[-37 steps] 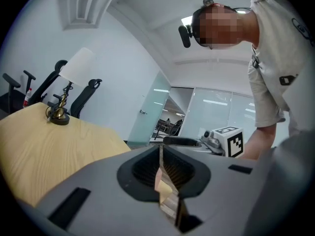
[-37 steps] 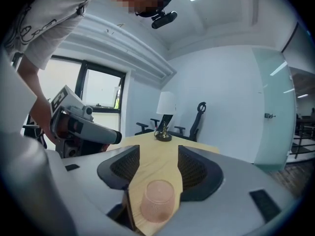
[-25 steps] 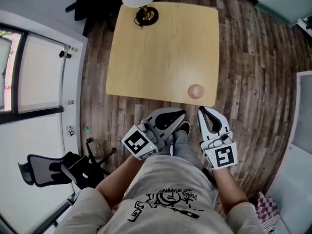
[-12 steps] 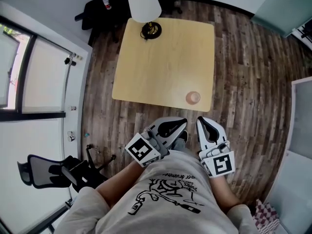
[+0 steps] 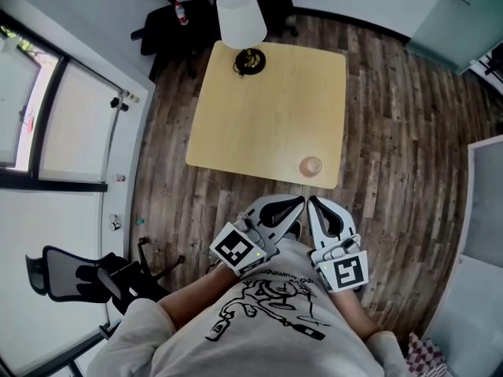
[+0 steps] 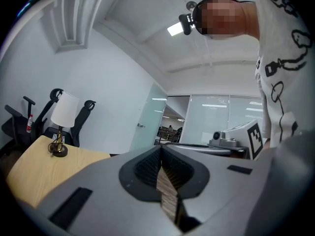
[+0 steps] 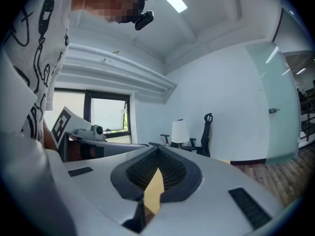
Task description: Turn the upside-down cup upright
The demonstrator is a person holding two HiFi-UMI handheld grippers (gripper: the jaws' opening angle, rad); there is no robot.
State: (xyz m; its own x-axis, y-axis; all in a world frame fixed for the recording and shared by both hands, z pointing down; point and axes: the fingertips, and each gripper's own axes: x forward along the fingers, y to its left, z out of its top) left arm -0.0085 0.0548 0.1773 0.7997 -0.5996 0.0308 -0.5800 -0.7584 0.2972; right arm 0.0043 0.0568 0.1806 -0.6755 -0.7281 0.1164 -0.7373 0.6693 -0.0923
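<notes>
The right gripper (image 7: 157, 150) has its fingers (image 7: 211, 183) closed, empty — beyond stand a white lamp (image 7: 179, 131) and a black chair (image 7: 205, 137).

In the head view the cup (image 5: 311, 166) on the table (image 5: 267, 108) is too small to tell whether its mouth faces up or down. A checked cloth (image 5: 420, 358) is cut off by the bottom edge.
</notes>
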